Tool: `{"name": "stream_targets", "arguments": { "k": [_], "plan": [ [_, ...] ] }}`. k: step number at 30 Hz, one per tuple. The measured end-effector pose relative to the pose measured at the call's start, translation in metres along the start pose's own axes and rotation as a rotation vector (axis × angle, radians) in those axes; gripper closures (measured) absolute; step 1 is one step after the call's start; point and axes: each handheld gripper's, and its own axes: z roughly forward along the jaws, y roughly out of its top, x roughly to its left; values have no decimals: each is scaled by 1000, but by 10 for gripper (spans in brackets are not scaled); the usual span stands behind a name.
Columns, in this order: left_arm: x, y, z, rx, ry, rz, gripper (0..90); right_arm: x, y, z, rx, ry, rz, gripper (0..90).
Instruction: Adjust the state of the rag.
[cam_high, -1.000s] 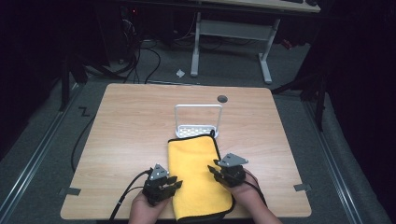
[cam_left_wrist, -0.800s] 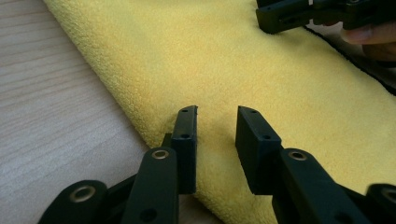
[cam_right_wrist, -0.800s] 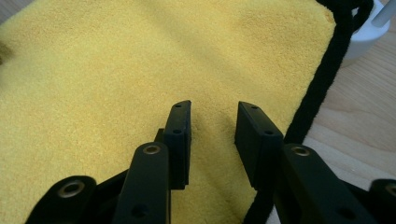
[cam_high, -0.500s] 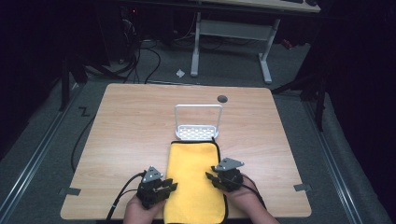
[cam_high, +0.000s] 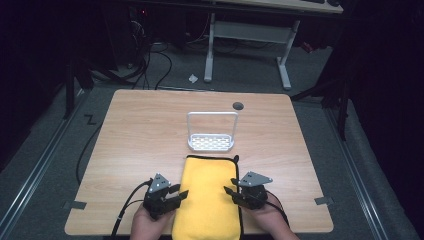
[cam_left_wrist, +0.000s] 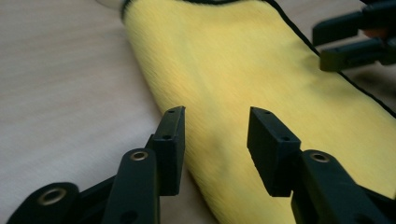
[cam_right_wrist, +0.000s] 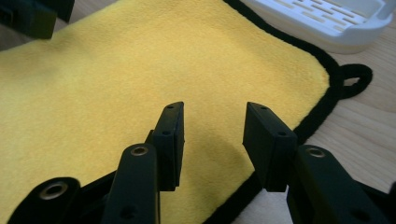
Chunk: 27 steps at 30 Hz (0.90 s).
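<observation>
A yellow towel (cam_high: 210, 195) with black trim lies folded lengthwise on the table's near middle, reaching the front edge. My left gripper (cam_high: 177, 194) stands open at the towel's left edge, its jaws over the fold (cam_left_wrist: 215, 107). At the right edge my right gripper (cam_high: 229, 191) is open too, jaws above the yellow towel (cam_right_wrist: 140, 70) by the black trim and its hanging loop (cam_right_wrist: 353, 74). Nothing is held. In the left gripper view the right gripper's jaws show at the upper right.
A white rack (cam_high: 211, 141) with a wire handle stands just beyond the towel's far end; its slotted base (cam_right_wrist: 327, 18) shows in the right gripper view. A round grommet hole (cam_high: 238, 105) sits near the wooden table's (cam_high: 140, 135) far edge.
Both grippers and the hands pulled back toward the front edge. The towel looks narrower than a second ago, its left side folded in, and its far end sits a little closer.
</observation>
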Motion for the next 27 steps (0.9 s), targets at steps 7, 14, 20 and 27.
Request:
{"name": "stream_targets", "arguments": {
  "k": [7, 14, 20, 27],
  "plan": [
    [22, 30, 18, -21, 53, 10, 491, -5, 0, 1, -11, -31, 4, 533],
    [34, 52, 45, 9, 52, 10, 436, -9, -2, 2, -15, -43, 17, 502],
    [40, 58, 67, 64, 43, -47, 447, -10, -1, 3, -21, -47, 18, 485],
    [43, 57, 74, 81, 44, -96, 594, -16, 6, 8, -30, -71, 26, 464]
  ]
}}
